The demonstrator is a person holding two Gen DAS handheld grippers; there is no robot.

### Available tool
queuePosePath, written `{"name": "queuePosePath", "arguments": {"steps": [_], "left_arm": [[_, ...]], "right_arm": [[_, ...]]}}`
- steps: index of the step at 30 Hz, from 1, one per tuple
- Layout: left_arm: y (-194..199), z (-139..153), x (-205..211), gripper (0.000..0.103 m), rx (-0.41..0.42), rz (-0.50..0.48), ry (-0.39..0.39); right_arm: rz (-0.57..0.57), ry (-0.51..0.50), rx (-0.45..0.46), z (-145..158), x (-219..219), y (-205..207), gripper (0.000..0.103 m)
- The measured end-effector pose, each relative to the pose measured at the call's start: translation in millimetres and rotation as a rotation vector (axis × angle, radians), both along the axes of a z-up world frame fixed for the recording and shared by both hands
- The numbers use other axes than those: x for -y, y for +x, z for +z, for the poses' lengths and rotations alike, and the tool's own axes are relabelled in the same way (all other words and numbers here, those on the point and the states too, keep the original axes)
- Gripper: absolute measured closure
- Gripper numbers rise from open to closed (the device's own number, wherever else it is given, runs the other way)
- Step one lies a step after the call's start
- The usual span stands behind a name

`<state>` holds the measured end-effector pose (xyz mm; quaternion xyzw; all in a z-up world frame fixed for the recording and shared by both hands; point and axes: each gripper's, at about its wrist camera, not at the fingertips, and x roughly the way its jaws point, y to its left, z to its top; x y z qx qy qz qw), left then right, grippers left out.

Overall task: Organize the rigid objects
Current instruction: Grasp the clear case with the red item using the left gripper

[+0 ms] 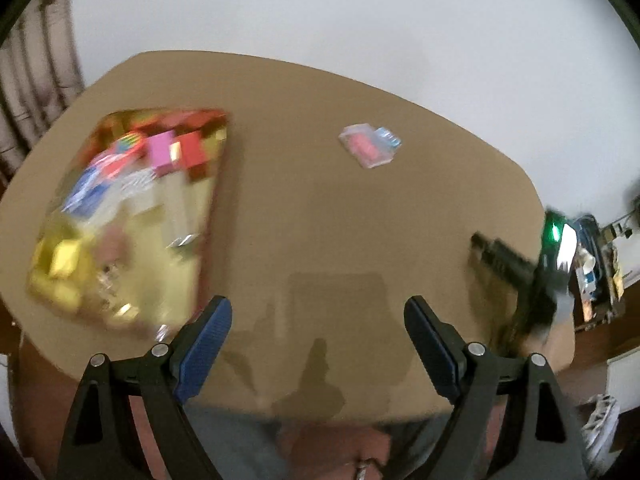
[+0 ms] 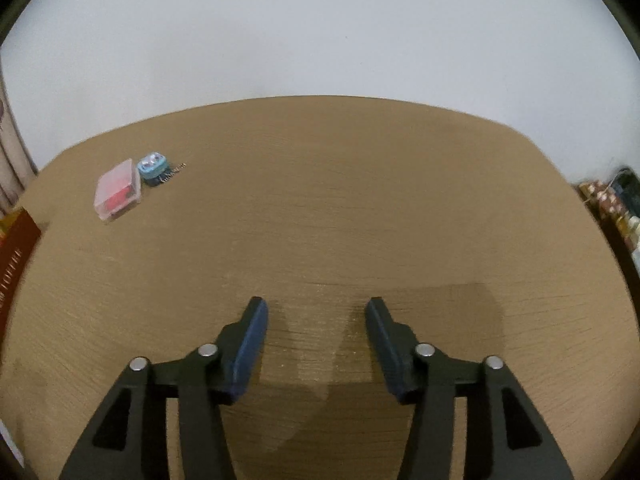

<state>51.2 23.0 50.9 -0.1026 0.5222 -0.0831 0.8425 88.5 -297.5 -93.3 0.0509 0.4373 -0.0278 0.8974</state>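
1. We record a tan wood-grain table (image 2: 320, 216) with rounded corners, set against a plain white wall (image 2: 320, 32).
2. We hold the left gripper (image 1: 318, 320), black-armed with blue ribbed pads, above the near edge of the table; its jaws stand wide apart with nothing between them.
3. We hold the right gripper (image 2: 316, 320), of the same make, low over the bare near part of the table; its jaws are likewise apart and grip nothing.
4. We list a small clear plastic case with red contents (image 2: 119, 191), lying flat on the far left part of the table in the right wrist view.
5. We list a small blue rounded object with pale markings (image 2: 152, 167), just beside the case on its far right corner; we cannot tell whether they touch.
6. We note a large shallow gold-lined box with red outer walls (image 1: 132, 216) on the left side of the table, well apart from the case; it holds pink, red, blue and yellow blocks, blurred in the left wrist view.
7. We note cluttered shelving (image 1: 596, 264) beyond the table's right edge, too blurred to itemise.
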Motion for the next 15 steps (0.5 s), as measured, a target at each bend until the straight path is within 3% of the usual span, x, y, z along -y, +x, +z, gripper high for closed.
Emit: {"name": "queuePosePath", "arguments": {"steps": [5,12,15], "left_arm": [[85.6,-16.2,49.8,0.018,-0.078,-0.006,-0.056],[173.8,-51.9,101.9,0.018,-0.150,-0.005,0.028],[193.8,-67.2,109.8,0.018,-0.176,0.004,0.069]], "right_arm": [[0.015,0.086,0.027,-0.8,9.2,-6.4,0.042],[0.023,0.172,0.090,7.5,23.3,-17.5,0.042],[0.018,0.197,0.118,13.1,32.5,-26.3,0.042]]}}
